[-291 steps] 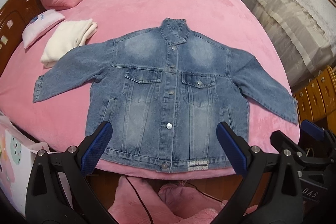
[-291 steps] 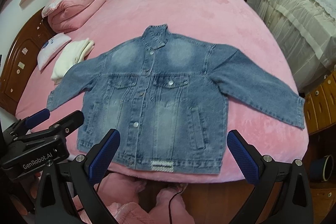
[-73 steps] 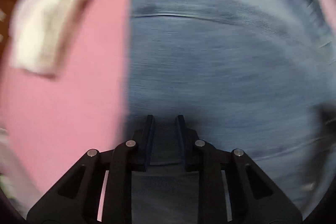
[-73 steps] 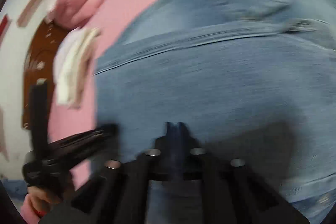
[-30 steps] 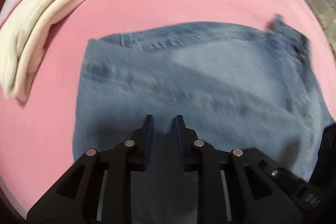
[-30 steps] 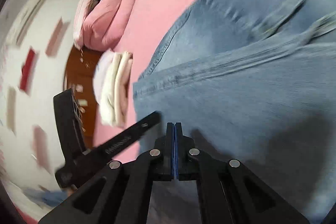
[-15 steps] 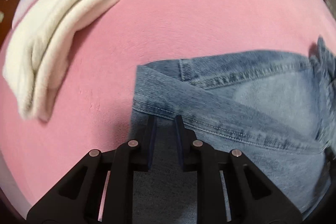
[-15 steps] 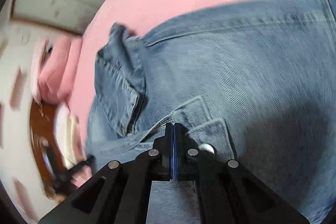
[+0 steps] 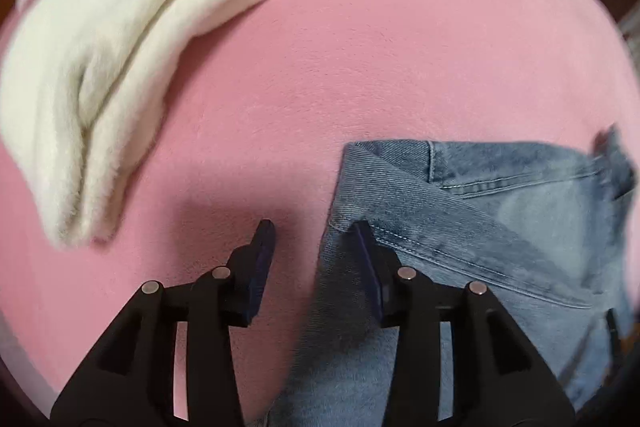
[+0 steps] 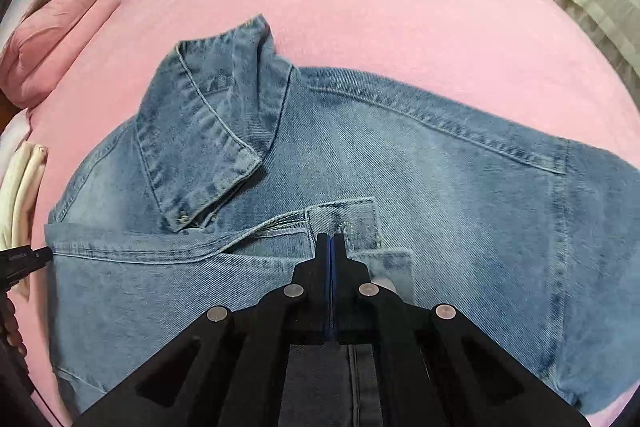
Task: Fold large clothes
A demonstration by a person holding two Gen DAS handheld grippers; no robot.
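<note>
Now the jacket (image 10: 400,167) lies on my pink bed (image 10: 400,7), collar (image 10: 212,131) at eleven o'clock. My right gripper (image 10: 330,241) sits pressed together over the denim. My left gripper (image 9: 314,231) has just been opening, spread at the folded edge, nothing pinched. White towels (image 9: 120,39) at ten o'clock.

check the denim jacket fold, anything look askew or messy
Slightly. On the denim jacket, the collar is twisted and flopped sideways rather than lying flat, and the folded-over edge runs a bit crooked beneath it. No damage shows. The white folded cloth beside it on the pink bedspread looks tidy.
</note>
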